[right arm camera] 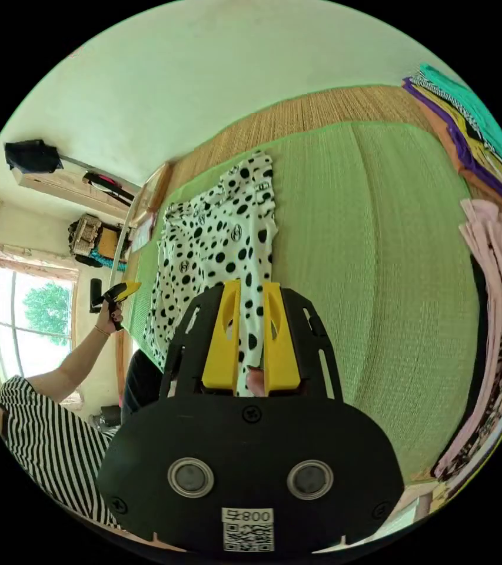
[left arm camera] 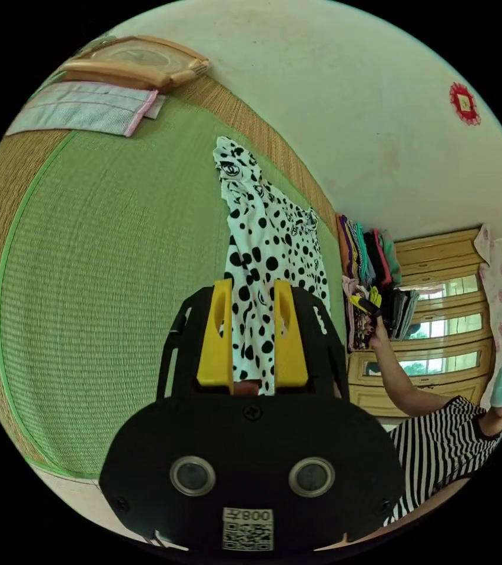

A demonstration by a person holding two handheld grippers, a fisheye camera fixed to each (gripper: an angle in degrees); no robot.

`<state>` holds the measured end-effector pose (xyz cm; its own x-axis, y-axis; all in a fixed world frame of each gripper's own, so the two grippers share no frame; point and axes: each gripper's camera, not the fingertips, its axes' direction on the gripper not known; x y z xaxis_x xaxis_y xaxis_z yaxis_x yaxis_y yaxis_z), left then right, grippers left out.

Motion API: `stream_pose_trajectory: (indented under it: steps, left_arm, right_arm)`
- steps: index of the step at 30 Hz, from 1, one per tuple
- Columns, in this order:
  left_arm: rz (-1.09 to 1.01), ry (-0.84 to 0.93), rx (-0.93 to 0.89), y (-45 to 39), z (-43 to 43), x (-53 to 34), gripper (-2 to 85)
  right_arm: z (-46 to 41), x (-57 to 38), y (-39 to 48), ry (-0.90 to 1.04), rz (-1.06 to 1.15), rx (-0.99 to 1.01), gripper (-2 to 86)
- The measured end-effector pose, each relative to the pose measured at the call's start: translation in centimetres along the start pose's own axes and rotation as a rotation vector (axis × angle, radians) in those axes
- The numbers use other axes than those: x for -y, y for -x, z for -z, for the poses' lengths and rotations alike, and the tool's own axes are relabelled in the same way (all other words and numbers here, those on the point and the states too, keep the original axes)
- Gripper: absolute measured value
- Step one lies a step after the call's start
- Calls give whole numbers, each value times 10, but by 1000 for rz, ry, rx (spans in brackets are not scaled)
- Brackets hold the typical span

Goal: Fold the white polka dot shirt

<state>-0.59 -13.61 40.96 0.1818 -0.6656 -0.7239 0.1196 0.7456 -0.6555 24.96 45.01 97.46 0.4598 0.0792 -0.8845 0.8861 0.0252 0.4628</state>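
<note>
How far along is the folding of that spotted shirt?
Early stage. Done: both grippers have picked up the polka dot shirt. In hand: the left gripper and right gripper each pinch an edge, lifting it over the green mat. Left: no fold shows yet; all the folding remains.

In the left gripper view, the left gripper point(left arm camera: 252, 329) has open green woven mat point(left arm camera: 103, 265) to its left, bare up to a folded pink-edged cloth point(left arm camera: 83, 107) and a wooden clock point(left arm camera: 139, 59) far ahead. To its right, a stack of folded clothes point(left arm camera: 374, 276) crowds the mat's edge. In the right gripper view, bare mat lies right of the right gripper point(right arm camera: 251, 332) until that stack; the polka dot shirt point(right arm camera: 215, 235) covers the mat ahead and left.
</note>
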Motion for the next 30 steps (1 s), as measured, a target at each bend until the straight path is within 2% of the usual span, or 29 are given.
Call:
stream_pose_trajectory:
  steps: [5, 9, 12, 15, 17, 20, 25, 30]
  left_arm:
    - [42, 103, 67, 31, 11, -66, 112]
    - [19, 152, 135, 33, 2, -71, 114]
    - [-16, 198, 257, 34, -13, -59, 109]
    - [-16, 185, 243, 36, -14, -49, 101]
    - [-41, 225, 207, 36, -18, -48, 79]
    - [-62, 266, 310, 37, -22, -53, 32]
    - [-5, 239, 220, 53, -1, -65, 14]
    - [47, 169, 118, 67, 30, -84, 9]
  right_arm:
    - [-43, -126, -27, 123, -79, 7, 81]
    - [-64, -163, -17, 187, -58, -57, 88]
    - [-77, -184, -13, 191, -69, -79, 90]
    - [-89, -202, -13, 194, -84, -120, 89]
    - [-99, -214, -11, 186, -90, -129, 80]
    - [-103, -224, -11, 170, -97, -202, 60]
    - [-106, -235, -10, 188, -87, -254, 40]
    - [-107, -255, -9, 190, -84, -219, 31]
